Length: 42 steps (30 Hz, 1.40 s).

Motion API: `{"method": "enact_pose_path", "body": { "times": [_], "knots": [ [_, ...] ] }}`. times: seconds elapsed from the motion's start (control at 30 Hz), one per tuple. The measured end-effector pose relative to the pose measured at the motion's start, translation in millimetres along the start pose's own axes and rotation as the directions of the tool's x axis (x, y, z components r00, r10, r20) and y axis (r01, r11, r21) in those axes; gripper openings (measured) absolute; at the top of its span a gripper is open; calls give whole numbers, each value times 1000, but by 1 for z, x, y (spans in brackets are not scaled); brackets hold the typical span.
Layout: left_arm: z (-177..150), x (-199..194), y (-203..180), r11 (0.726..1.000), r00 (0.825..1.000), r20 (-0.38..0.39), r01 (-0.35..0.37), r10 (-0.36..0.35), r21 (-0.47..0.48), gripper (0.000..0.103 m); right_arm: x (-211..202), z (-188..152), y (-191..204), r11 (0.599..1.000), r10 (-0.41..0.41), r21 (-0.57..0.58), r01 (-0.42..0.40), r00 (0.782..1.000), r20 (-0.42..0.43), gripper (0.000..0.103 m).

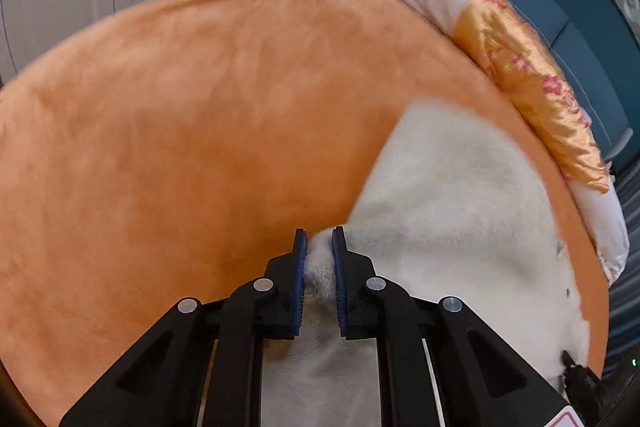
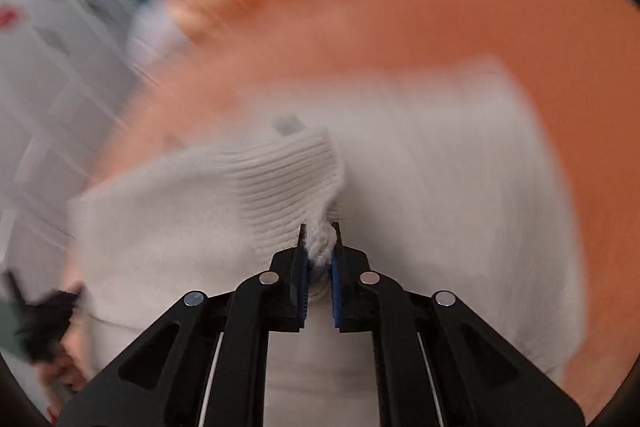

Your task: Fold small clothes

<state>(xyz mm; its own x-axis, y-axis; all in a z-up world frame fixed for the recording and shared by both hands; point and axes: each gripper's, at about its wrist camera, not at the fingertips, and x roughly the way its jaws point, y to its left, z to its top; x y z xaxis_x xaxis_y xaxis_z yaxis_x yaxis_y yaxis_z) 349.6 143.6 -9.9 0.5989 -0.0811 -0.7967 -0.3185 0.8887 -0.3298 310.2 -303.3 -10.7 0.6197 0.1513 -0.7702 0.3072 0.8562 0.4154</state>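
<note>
Both grippers pinched the white sweater: the left gripper held a bunched fold between narrow jaws, the right gripper its ribbed edge, over the orange blanket.

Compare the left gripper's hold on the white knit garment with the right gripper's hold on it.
The left gripper pinches a fuzzy, plain bunch of the white knit garment; the right gripper pinches a ribbed band of it.

The left wrist view is fairly sharp, while the right wrist view is smeared by motion blur.

The left gripper's cloth spreads to its right over the orange bed cover; the right gripper's cloth spreads to both sides.

Both are shut on the same garment, fabric bunched between blue pads.
</note>
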Motion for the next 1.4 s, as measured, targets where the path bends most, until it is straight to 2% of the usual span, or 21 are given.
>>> {"method": "enact_pose_path", "body": {
  "times": [0.07, 0.17, 0.27, 0.33, 0.37, 0.43, 0.57, 0.67, 0.77, 0.8, 0.9, 0.97, 1.03, 1.1, 1.17, 1.23, 1.3, 1.33, 1.37, 1.4],
  "knots": [
    [-2, -1, 0, 1000, 1000, 17, 0, 0, 15, 11, -19, -3, 2, 999, 37, -6, -37, 997, 63, 7],
    [-2, -1, -1, 1000, 1000, 21, -10, 10, 22, 11, -33, -4, 10, 999, 51, -22, -49, 994, 94, 7],
    [-4, -3, -1, 999, 999, 27, -19, 18, 34, 12, -50, -5, 7, 995, 96, 1, -97, 981, 169, 7],
    [-8, -3, -1, 998, 999, 41, -29, 27, 53, 13, -33, -14, -6, 1000, 14, -8, -13, 993, 117, 7],
    [-10, -3, -1, 997, 998, 50, -35, 31, 62, 13, -17, -21, -19, 1000, 16, 11, -17, 998, 67, 7],
    [-11, -1, -3, 997, 997, 60, -43, 39, 70, 14, -18, -17, -22, 997, 59, 40, -63, 995, 82, 8],
    [-14, 0, -5, 994, 995, 86, -66, 59, 87, 19, -21, -16, -5, 998, 6, -58, -1, 996, 88, 10],
    [-17, -2, 3, 998, 994, 105, -22, 16, 60, 23, -27, -25, -16, 998, 59, -38, -54, 989, 135, 13],
    [-17, -9, 10, 998, 992, 116, 49, -52, 28, 32, -31, -30, -19, 998, 69, -12, -68, 988, 139, 16],
    [-17, -11, 11, 997, 991, 110, 71, -73, 24, 33, -32, -29, -17, 997, 72, -1, -73, 989, 132, 21],
    [-16, -15, 7, 992, 991, 49, 126, -127, 21, 33, -42, -31, -15, 992, 118, 20, -121, 985, 129, 31],
    [-15, -20, 0, 984, 984, -7, 178, -178, -4, 33, -40, -28, -13, 992, 122, 30, -126, 986, 112, 32],
    [-16, -29, -7, 975, 974, -43, 219, -221, -45, 35, -29, -21, -6, 996, 87, 22, -88, 995, 53, 32],
    [-14, -33, -14, 969, 969, -69, 232, -238, -90, 41, -26, -18, 5, 998, 57, -27, -56, 998, 40, 31],
    [-10, -27, -20, 976, 975, -85, 197, -205, -91, 40, -26, -15, 19, 996, 40, -82, -36, 998, 46, 15],
    [-3, -17, -24, 991, 989, -73, 122, -126, -53, 12, -38, -10, 36, 990, 68, -130, -58, 995, 77, 9],
    [4, -16, -19, 998, 998, -20, 56, -57, -35, 13, -73, -3, 44, 973, 211, -140, -186, 960, 186, 9],
    [7, -17, -16, 999, 999, 8, 31, -31, -26, 12, -90, 0, 41, 958, 279, -137, -253, 931, 236, 8],
    [7, -14, -13, 1000, 1000, 25, 2, -2, -6, 12, -96, 0, 37, 956, 288, -136, -260, 922, 261, 8],
    [6, -10, -11, 1000, 1000, 21, -8, 7, 9, 12, -85, -1, 25, 975, 210, -124, -185, 947, 242, 8]
  ]
}}
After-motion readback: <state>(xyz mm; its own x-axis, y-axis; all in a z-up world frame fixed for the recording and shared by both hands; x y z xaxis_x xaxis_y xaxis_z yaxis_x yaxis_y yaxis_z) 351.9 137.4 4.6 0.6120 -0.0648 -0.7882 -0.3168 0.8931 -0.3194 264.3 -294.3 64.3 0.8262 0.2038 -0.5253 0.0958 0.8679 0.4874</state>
